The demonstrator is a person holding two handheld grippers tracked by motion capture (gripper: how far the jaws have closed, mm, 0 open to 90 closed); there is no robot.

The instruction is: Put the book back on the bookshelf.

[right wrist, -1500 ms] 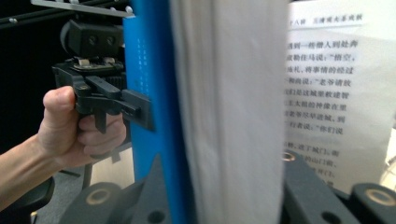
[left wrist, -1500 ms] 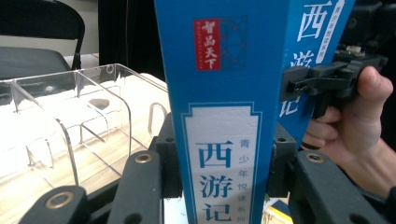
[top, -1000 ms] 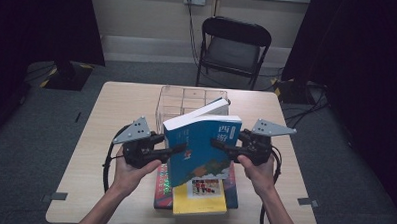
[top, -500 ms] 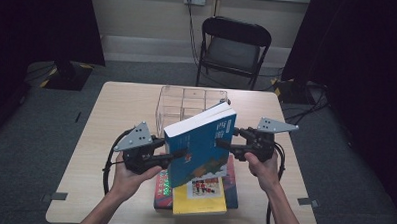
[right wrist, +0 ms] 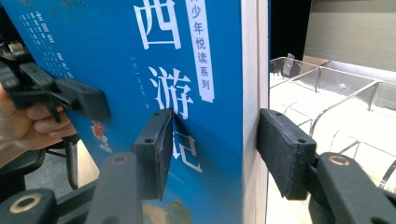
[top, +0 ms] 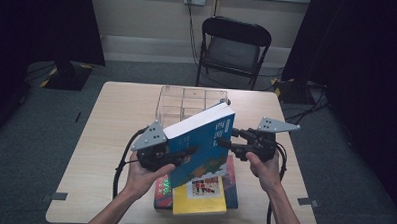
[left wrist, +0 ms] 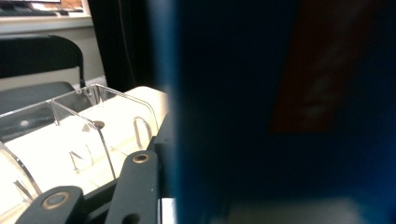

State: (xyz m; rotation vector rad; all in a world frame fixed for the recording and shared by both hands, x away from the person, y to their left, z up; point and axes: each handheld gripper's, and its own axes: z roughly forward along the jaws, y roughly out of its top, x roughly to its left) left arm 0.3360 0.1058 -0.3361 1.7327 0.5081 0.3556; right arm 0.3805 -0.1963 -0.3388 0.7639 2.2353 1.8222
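- The right gripper (top: 226,143) has just been closing its jaws, with the fore-edge of the blue book (top: 205,142) between them. The near pad lies on the front cover and the far pad stands at the back cover, but I cannot tell whether they press yet.
- The left gripper (top: 187,152) has edged in a little since a second ago, and its jaws are clamped on the opposite edge of the book (its own camera is nearly walled off by blue cover).
- The book has barely shifted. It is off the counter (top: 116,124), tilted, on the person's side of the clear divided organizer (top: 187,99), with its upper corner right at the organizer's near rim.
- My reading is that the right gripper is taking a firmer hold so the book can be stood up and fed into one of the organizer's slots. That step is not yet done.
- A yellow book (top: 198,199) lies flat on the counter, farther from the organizer than the lifted book and beneath it. A red book (top: 163,188) shows just under its left edge.
- On the organizer's far side, off the counter, stands a black folding chair (top: 233,48), well apart from the work.
- The organizer's thin clear dividers and near wall are what stand in the way. The book's lower corner would likely have to rise over that rim and line up with a slot, or it could knock the organizer back.
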